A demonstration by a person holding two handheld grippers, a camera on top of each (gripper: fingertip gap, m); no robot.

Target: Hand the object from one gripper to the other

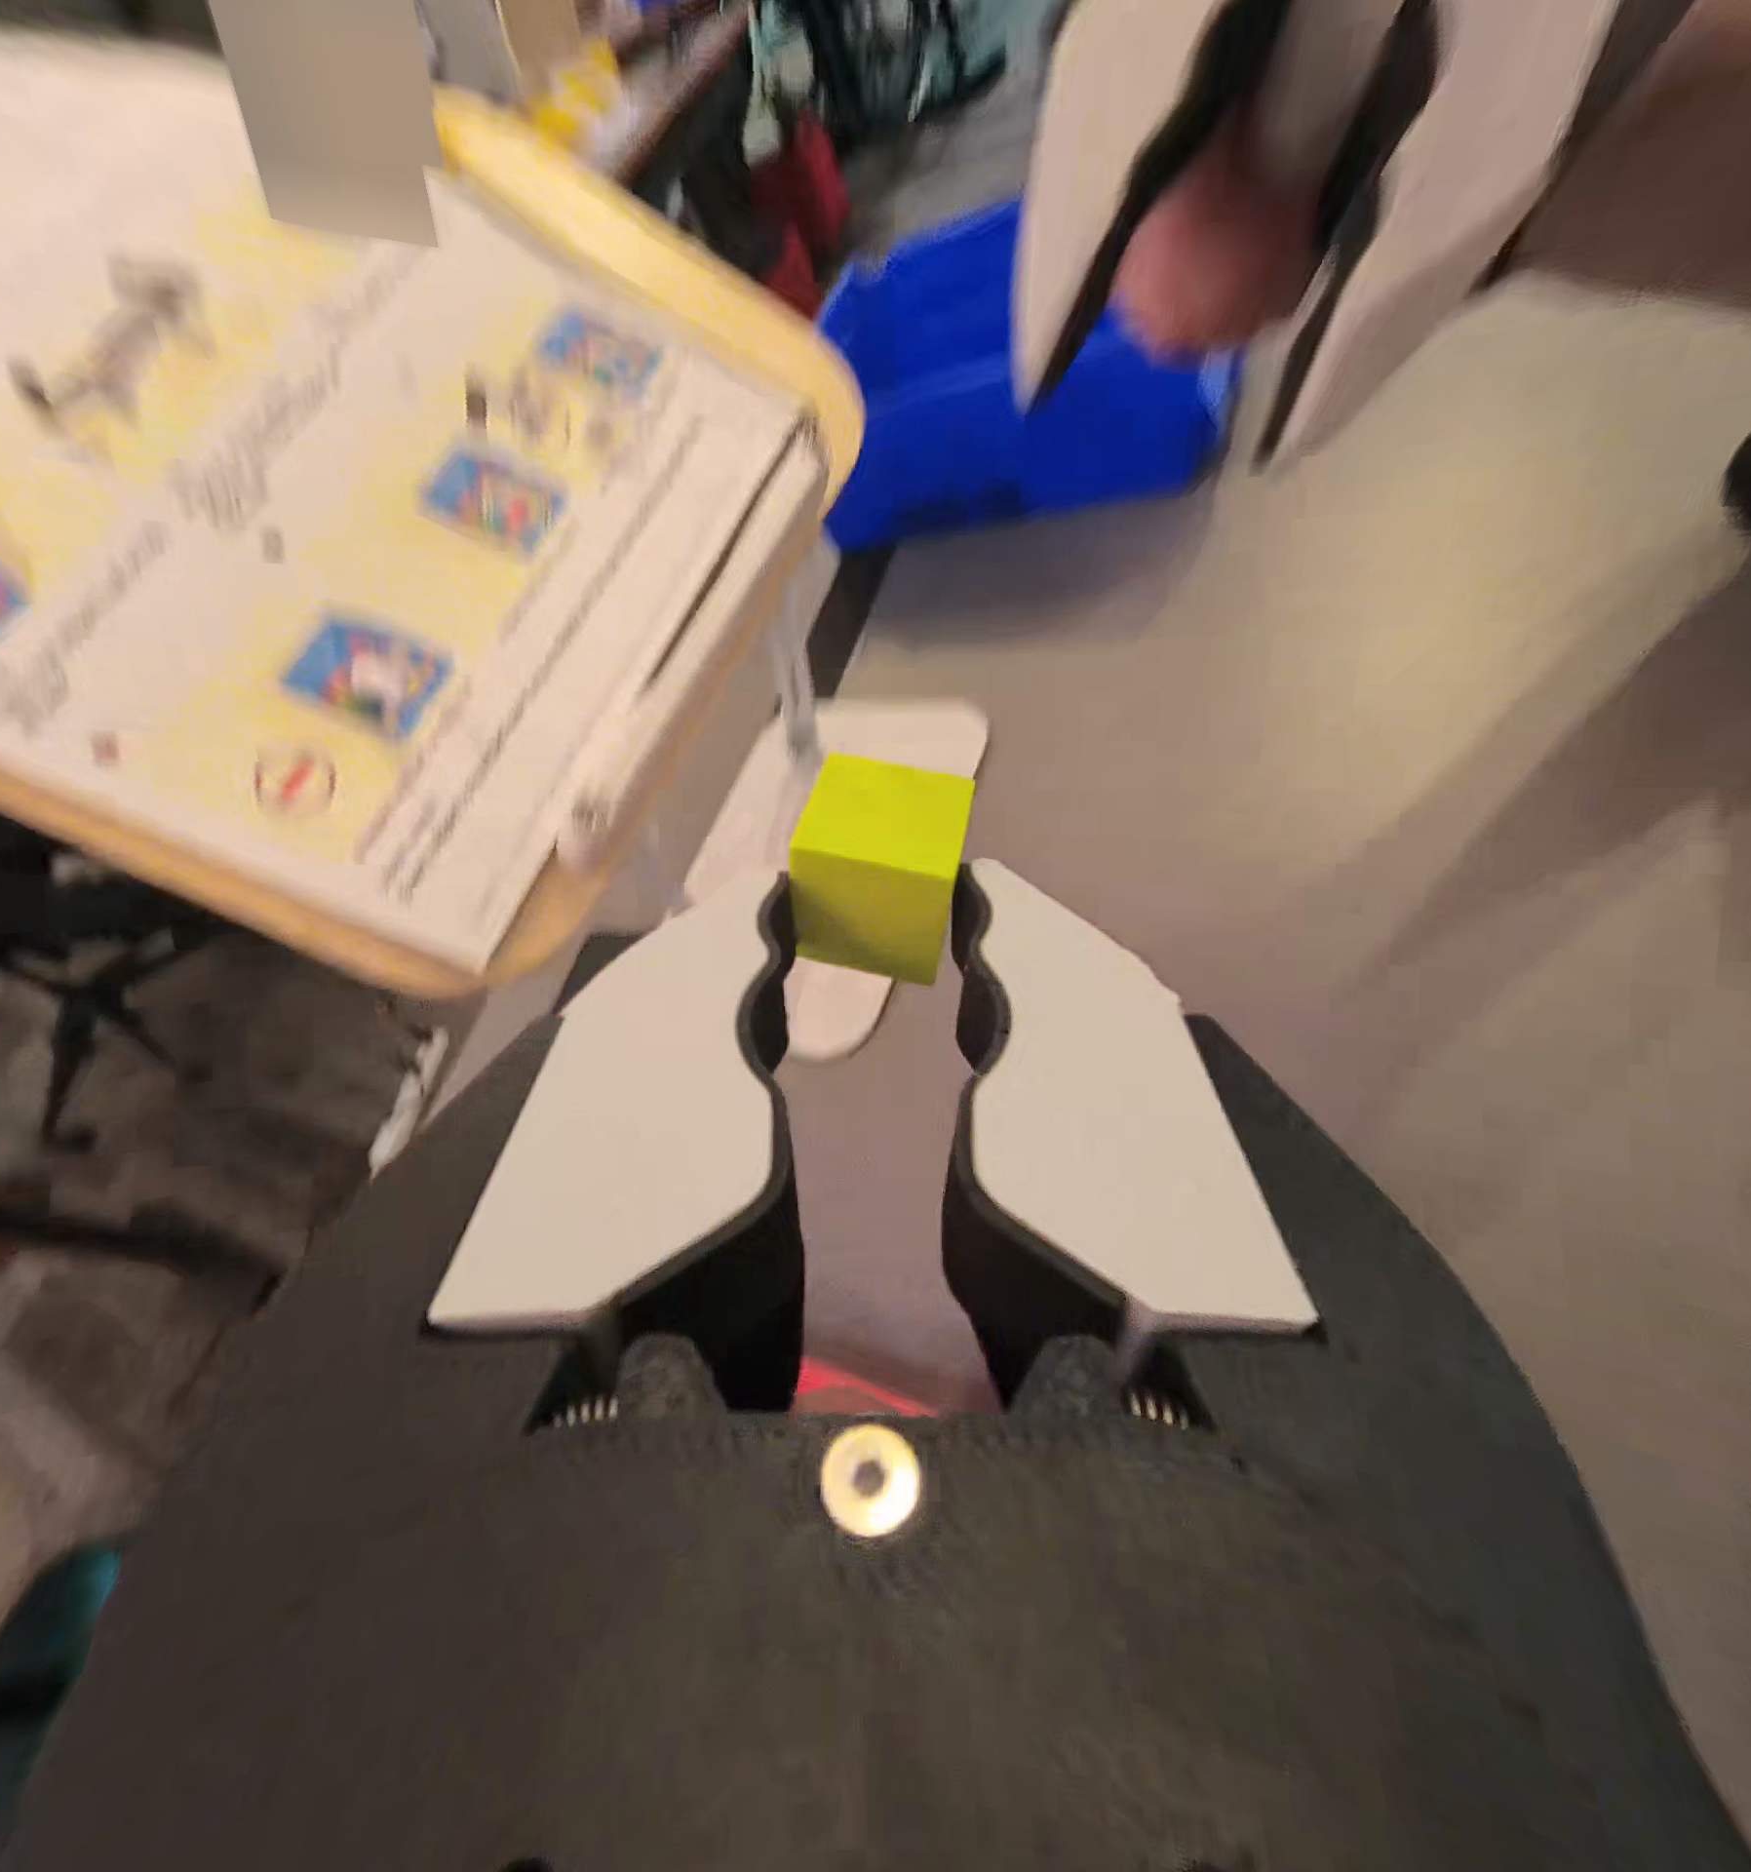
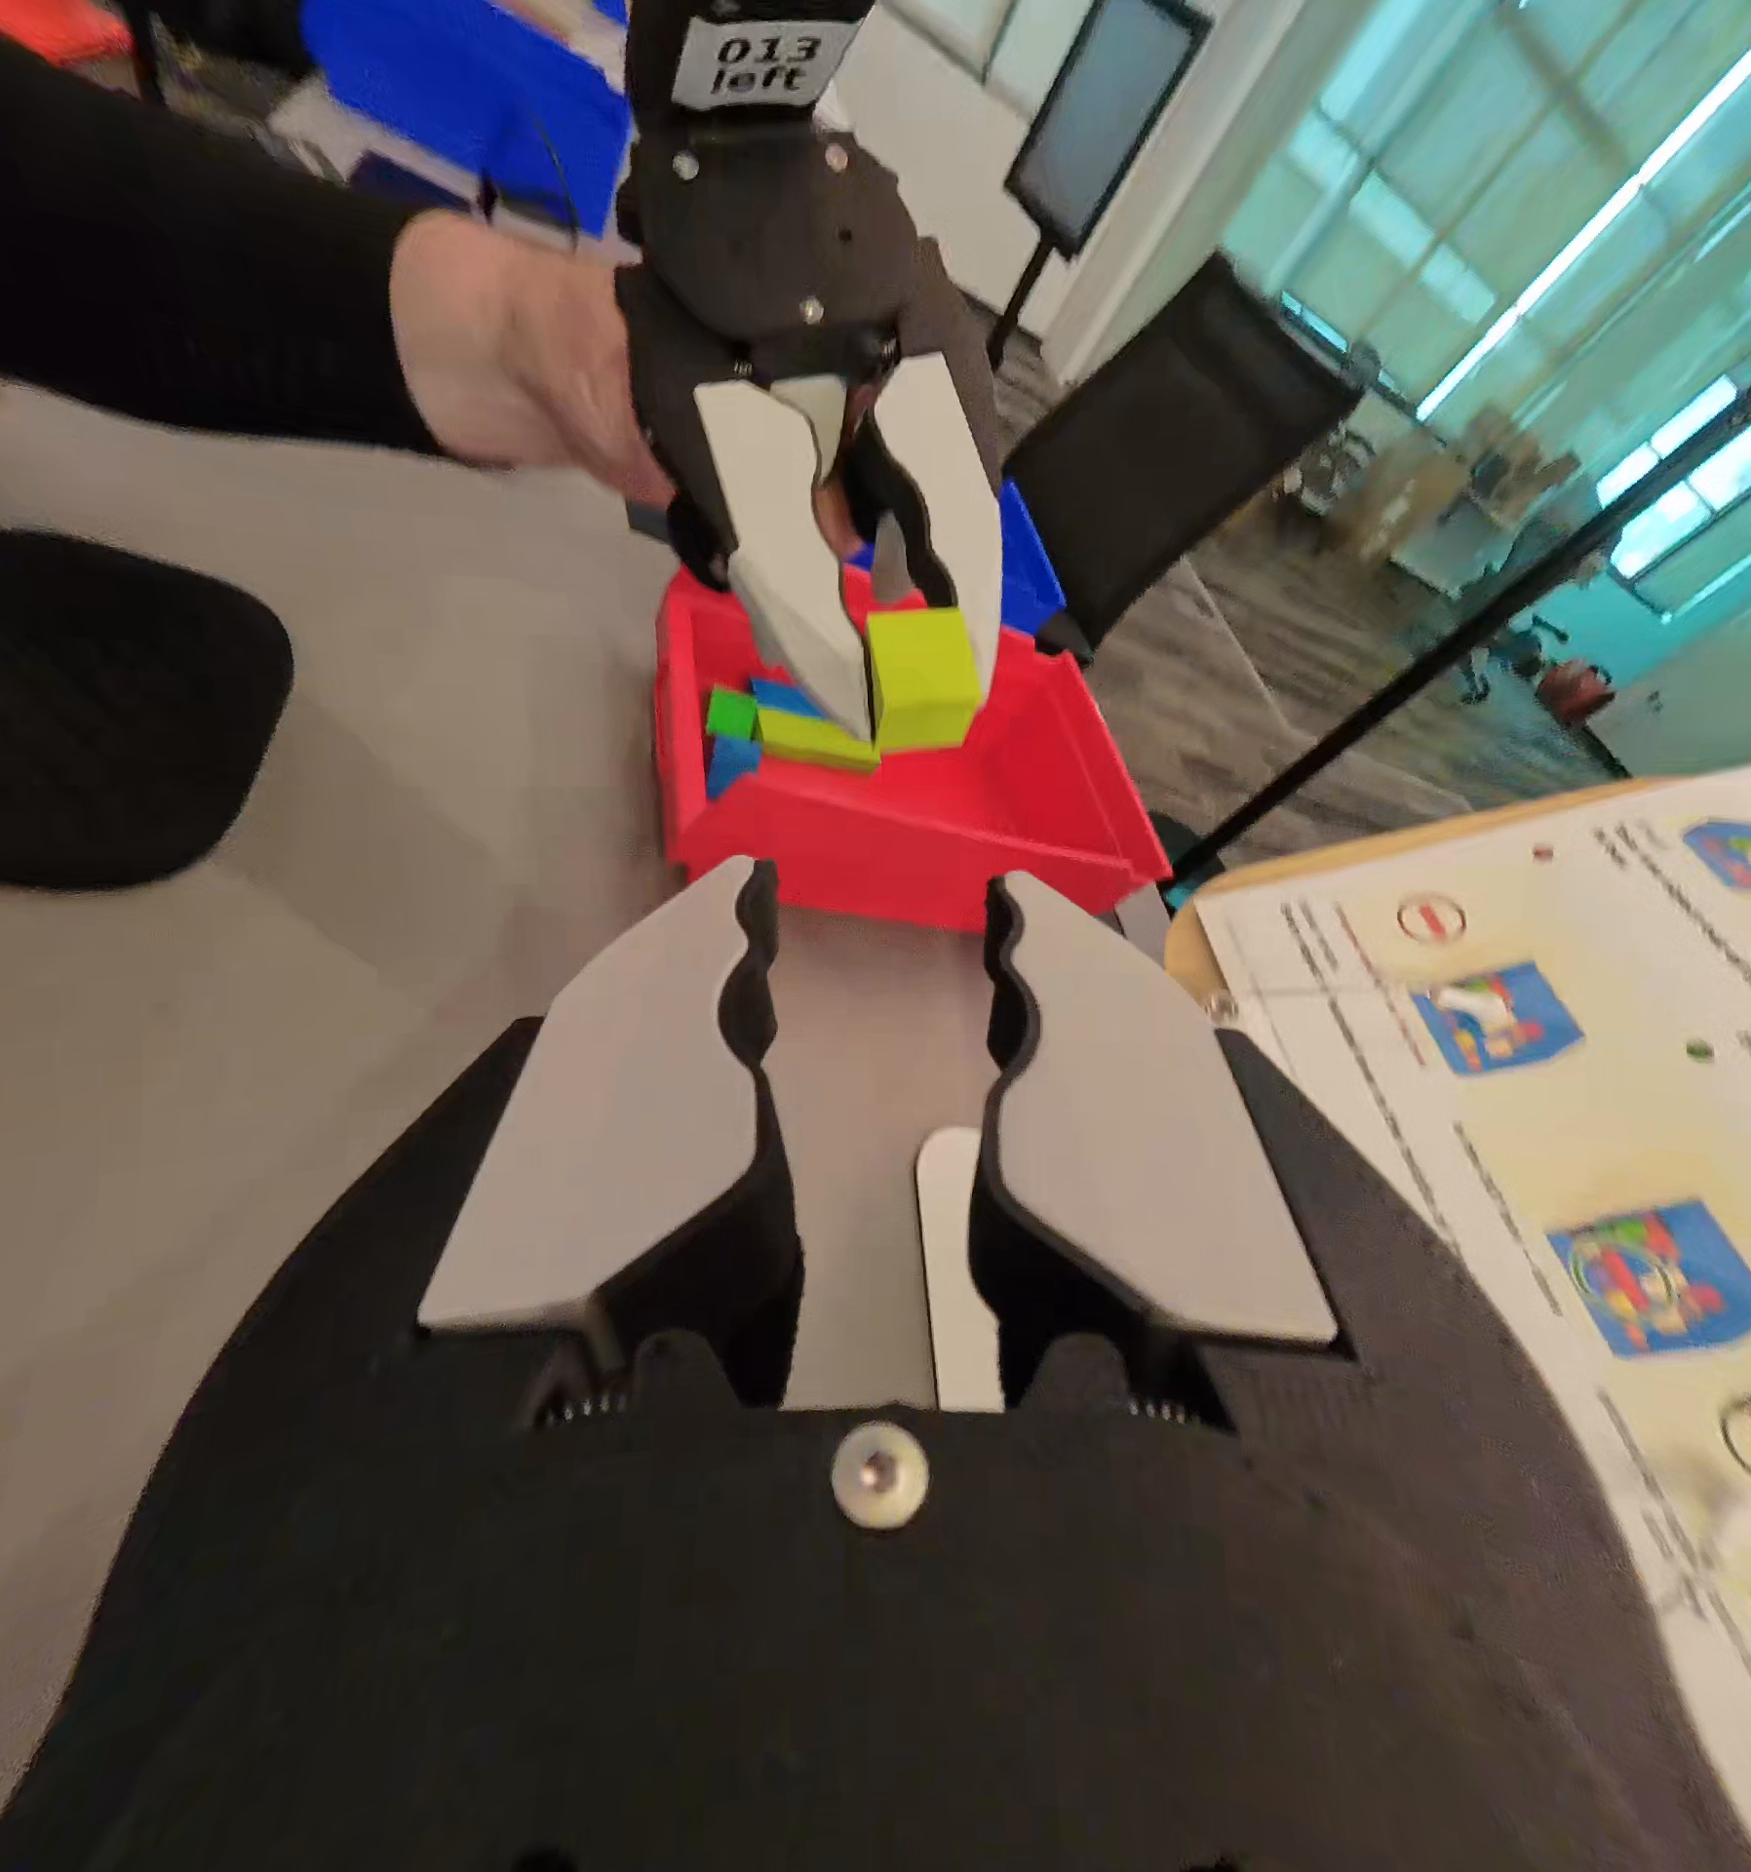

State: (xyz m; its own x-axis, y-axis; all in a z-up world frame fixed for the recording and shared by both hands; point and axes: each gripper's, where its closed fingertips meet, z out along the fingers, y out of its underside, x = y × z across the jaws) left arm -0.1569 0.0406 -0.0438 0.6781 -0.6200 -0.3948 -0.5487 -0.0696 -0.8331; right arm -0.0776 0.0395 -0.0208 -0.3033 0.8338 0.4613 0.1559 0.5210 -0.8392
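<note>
My left gripper is shut on a yellow-green cube, with both black pads pressed on its sides at the fingertips. The right wrist view shows the same grasp from the front: the cube sits between the left gripper's white fingers, held above a red bin. My right gripper is open with nothing between its pads and stands a short way in front of the red bin. It also shows blurred at the top right of the left wrist view, apart from the cube.
The red bin holds several loose blocks, among them a green one and a yellow-green one. A wooden board with a printed sheet lies to the right. A blue bin stands behind. A black pad lies on the grey table. My hands' fingertips stand some 9 centimeters from each other.
</note>
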